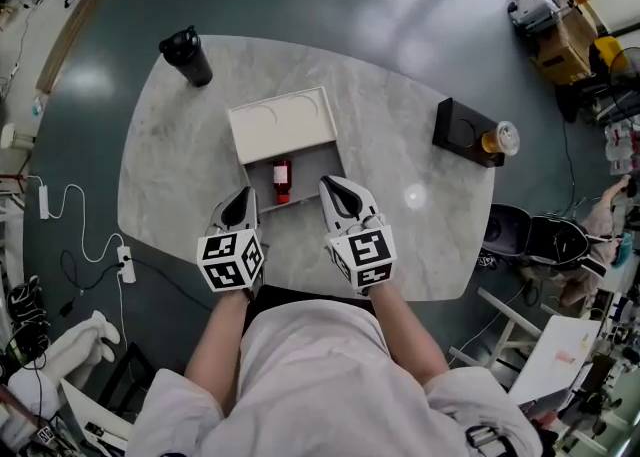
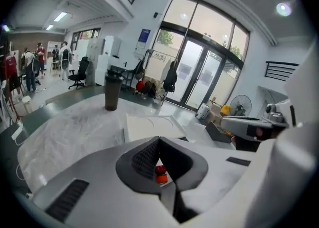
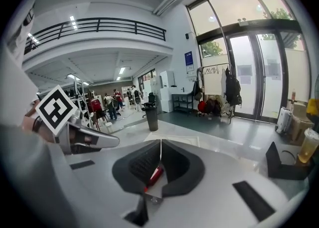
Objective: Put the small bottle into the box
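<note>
In the head view the small bottle (image 1: 282,180) lay inside the open box (image 1: 318,169), pointing away from the person, between the low left gripper (image 1: 240,207) and right gripper (image 1: 338,195); the left gripper view showed jaws shut on nothing, and the right gripper view showed the same.

Left tool (image 2: 159,141) jaws pressed together, small bottle (image 2: 160,171) seen beyond them, dark tumbler (image 2: 112,92) on table (image 2: 70,124)

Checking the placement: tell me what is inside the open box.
A small red bottle lies inside the box. The left tool and right tool hide its near corners.
</note>
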